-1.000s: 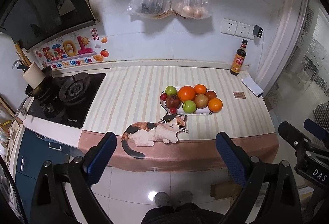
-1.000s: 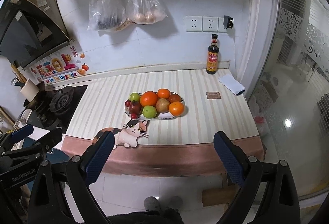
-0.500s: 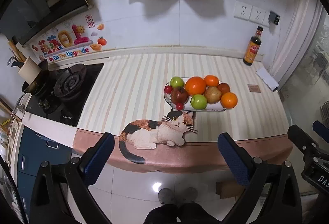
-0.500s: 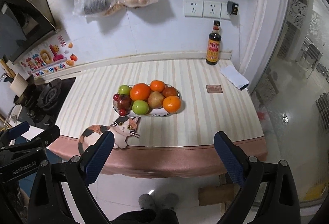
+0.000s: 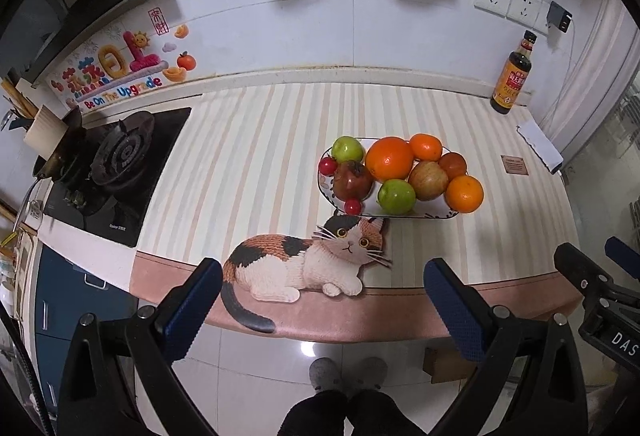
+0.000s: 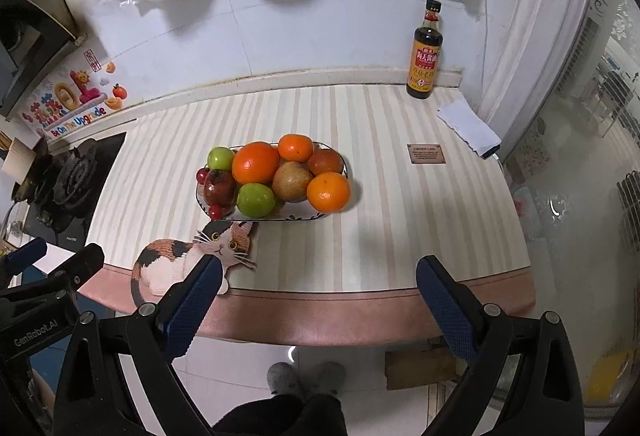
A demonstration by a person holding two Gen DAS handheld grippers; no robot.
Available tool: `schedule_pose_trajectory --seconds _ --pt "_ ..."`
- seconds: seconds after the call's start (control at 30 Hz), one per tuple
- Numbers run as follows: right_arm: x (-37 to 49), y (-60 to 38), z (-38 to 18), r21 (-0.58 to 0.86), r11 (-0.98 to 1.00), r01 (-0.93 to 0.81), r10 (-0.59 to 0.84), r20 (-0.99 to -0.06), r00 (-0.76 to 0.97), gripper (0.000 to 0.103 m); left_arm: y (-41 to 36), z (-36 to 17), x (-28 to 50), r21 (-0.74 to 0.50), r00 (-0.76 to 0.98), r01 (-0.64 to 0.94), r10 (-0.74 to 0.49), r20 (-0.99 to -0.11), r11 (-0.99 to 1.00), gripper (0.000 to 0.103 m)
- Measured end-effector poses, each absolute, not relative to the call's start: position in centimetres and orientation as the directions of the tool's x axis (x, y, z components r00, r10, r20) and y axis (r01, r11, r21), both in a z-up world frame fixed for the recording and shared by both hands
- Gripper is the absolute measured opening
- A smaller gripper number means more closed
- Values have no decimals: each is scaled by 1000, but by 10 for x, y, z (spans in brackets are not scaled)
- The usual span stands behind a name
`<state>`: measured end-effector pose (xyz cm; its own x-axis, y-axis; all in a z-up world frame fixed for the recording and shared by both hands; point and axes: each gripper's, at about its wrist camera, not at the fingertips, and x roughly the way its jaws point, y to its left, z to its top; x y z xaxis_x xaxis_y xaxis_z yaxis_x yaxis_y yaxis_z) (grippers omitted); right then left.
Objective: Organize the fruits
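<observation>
Both grippers closer to plate than second ago, view tilted down onto surface; fruit unmoved.
Left gripper (image 5: 322,294): jaws spread wide, empty, short of plate, off surface edge.
Right gripper (image 6: 318,292): same, released, holding nothing.
Cat mat (image 5: 304,260) touching plate's near rim.
Plate (image 6: 298,215) mid-surface: all fruits (image 6: 276,178) piled on it, none loose beside it.
Sauce bottle (image 6: 426,54) well beyond plate, by wall.
Judgement: approach move; pile fits either sorted result or unsorted heap.
</observation>
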<state>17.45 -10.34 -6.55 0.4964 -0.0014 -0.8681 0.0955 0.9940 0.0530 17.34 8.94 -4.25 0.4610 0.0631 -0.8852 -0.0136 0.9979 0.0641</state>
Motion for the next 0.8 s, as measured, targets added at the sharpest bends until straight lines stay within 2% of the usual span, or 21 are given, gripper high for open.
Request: schedule_pose_trajectory --seconds 0.8 --pt "191 -99 -63 72 993 91 17 -867 499 100 85 -40 189 48 459 -1 43 -887 999 103"
